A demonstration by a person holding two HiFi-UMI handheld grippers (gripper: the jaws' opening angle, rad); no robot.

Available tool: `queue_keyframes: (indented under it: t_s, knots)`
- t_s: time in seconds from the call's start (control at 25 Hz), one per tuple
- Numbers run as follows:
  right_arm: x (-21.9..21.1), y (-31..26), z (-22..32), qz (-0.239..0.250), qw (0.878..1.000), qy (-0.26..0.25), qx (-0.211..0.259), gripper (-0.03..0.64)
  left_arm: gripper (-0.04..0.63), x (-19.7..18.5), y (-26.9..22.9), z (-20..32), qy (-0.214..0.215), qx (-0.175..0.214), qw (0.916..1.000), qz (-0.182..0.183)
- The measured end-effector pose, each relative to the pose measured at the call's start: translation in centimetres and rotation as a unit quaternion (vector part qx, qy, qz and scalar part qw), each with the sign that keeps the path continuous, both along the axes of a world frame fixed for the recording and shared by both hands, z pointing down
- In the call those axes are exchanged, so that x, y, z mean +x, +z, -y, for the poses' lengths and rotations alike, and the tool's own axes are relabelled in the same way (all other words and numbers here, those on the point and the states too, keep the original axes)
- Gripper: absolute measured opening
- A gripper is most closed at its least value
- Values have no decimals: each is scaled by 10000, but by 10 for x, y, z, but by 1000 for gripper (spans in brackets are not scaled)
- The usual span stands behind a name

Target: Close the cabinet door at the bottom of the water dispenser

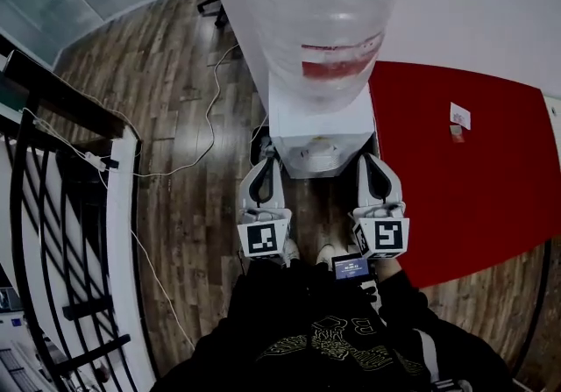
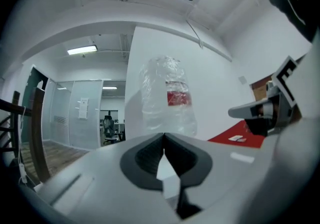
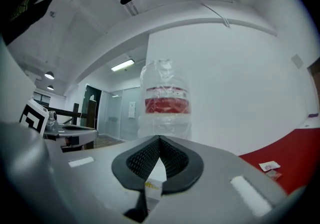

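The white water dispenser (image 1: 320, 131) stands right in front of me, with a clear water bottle (image 1: 329, 13) bearing a red label on top. From the head view its bottom cabinet door is hidden beneath the top. My left gripper (image 1: 266, 155) is at the dispenser's left front corner and my right gripper (image 1: 377, 160) at its right front corner. Both are shut and empty. In the left gripper view the shut jaws (image 2: 163, 139) point level at the bottle (image 2: 167, 95). The right gripper view shows the same: shut jaws (image 3: 160, 140) below the bottle (image 3: 165, 105).
A red surface (image 1: 473, 180) with a small card (image 1: 459, 116) lies right of the dispenser. A black railing (image 1: 53, 206) and white frame stand at left. A white cable (image 1: 209, 114) runs over the wood floor (image 1: 175, 48). Glass partitions stand behind.
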State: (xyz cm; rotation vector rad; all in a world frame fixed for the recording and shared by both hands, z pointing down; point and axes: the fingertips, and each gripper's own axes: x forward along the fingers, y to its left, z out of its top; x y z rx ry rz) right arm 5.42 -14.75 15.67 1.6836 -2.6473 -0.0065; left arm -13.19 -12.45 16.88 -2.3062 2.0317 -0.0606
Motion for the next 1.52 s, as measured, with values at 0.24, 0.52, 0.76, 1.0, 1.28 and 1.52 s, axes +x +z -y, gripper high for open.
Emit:
queue_keyframes:
  t_s: [0.24,0.52,0.76,1.0,1.28,1.52]
  knots:
    - [7,-52,-8,242,9991,212,289,-2,6,5,-55,3,203,515,9984,153]
    - [-8,-81,-18,224,9979,101,598,-2,6,14,-84,2,364,815,9956,274]
    - [-17,-82,-17,71,9985,70,546,-2,6,13,-93,4,419,941,9945,175]
    - [-8,-77,-17,68,9987,188,475,-2,6,9,-92,0,356,948,9948,119]
    - [-2,-77,-22,92,9984,292,469,-2,6,13,-88,-5,389,870,9953,149]
    - [-3,-77,-23,79,9983,333,482,-2,6,9,-92,-8,371,920,9950,142]
